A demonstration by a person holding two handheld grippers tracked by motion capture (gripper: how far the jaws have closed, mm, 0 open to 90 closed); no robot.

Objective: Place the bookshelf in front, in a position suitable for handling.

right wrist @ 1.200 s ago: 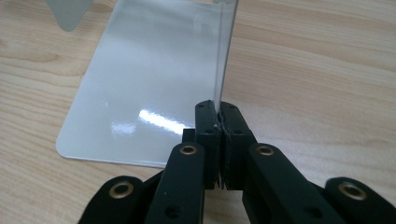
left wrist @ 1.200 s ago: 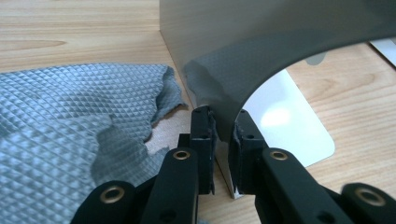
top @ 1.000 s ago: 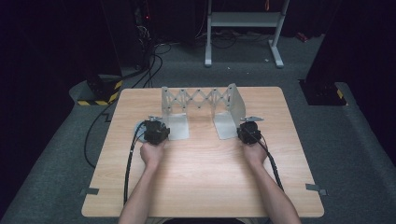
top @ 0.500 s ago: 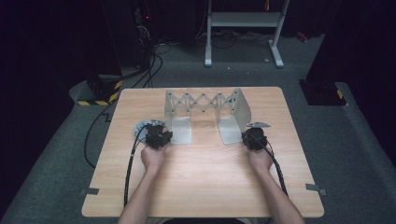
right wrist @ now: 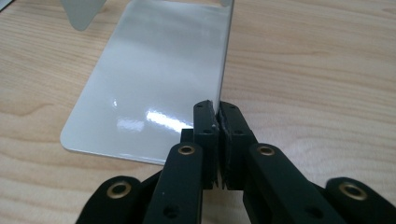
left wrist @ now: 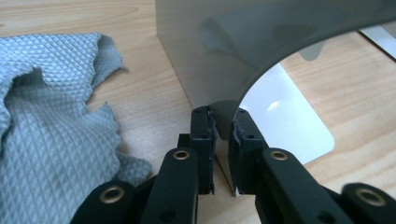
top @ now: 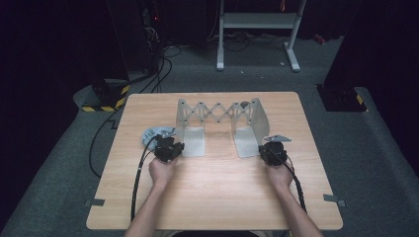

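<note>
Thing in hand: an expandable metal bookend rack [top: 220,123] with a scissor lattice [top: 217,111] joining two upright end plates, standing on the wooden surface [top: 217,197] toward the far middle.
Left gripper [top: 168,146]: its jaws are clamped on the near edge of the left end plate [left wrist: 219,60]; in the left gripper view the thin sheet sits pinched between the pads.
Right gripper [top: 272,151]: its jaws are closed tight on the edge of the right end plate [top: 257,116], just above that plate's flat foot [right wrist: 154,79].
Step as I read it: the rack is being stretched sideways, one hand anchoring, the other drawing outward.
Doing it well: keep both grips low near the feet and pull level along the surface, so the plates stay upright and the lattice opens evenly rather than twisting. The sheet is thin and glossy, so a slanted pull could let it slip out of the pads.
Cloth: a grey textured cloth [left wrist: 51,116] lies crumpled just beside the left plate, on its outer side; it could bunch under the left foot if that side slid outward.
Room right: bare wood runs from the right plate to the surface edge [top: 316,163], a fair margin.
Room near: open wood between the rack and the person.
Far side: the lattice stands near the far edge, so pushing away is best avoided.
</note>
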